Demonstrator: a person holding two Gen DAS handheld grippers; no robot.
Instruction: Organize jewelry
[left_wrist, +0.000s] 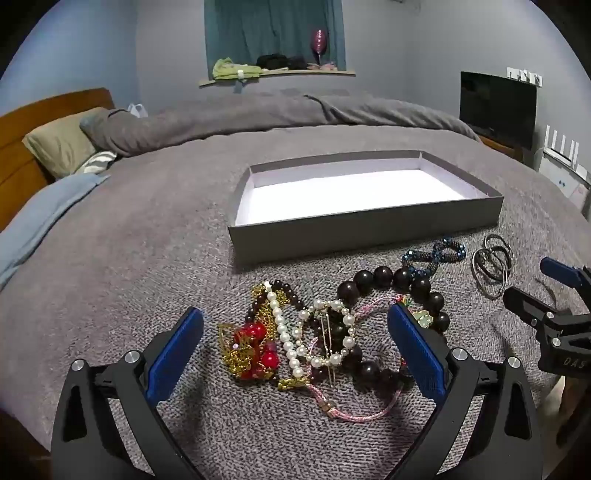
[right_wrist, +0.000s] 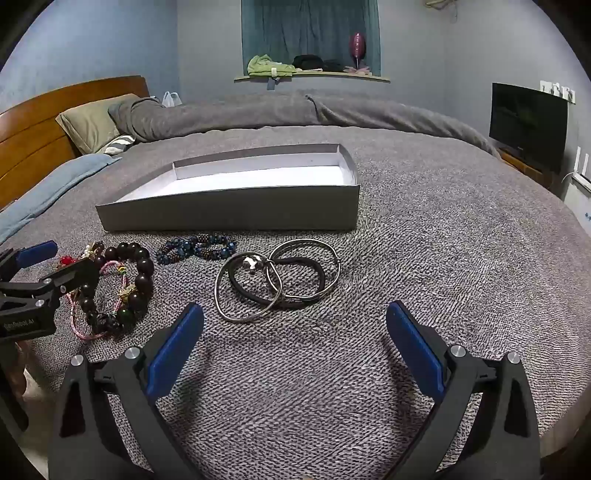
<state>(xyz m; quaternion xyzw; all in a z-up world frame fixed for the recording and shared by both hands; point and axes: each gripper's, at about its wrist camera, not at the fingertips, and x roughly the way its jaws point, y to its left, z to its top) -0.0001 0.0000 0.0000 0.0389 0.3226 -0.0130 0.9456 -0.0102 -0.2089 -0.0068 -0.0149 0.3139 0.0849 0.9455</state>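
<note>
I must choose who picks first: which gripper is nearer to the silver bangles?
Right. The right gripper hovers open just short of the silver bangles. The left gripper is open over the pearl and bead pile, with the bangles off to its right.

Two wrist fisheyes, side by side, low over the bed, angled downward; both share the grey box (left_wrist: 364, 225) (right_wrist: 229, 212) and bangles (left_wrist: 493, 264) (right_wrist: 277, 280).

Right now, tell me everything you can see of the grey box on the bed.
The grey box is a shallow, open rectangular tray, cardboard by its look, grey outside and white inside. It looks empty and lies flat on the grey blanket, just beyond the jewelry; the blue beaded bracelet lies close to its near wall. Neither gripper touches it.
</note>
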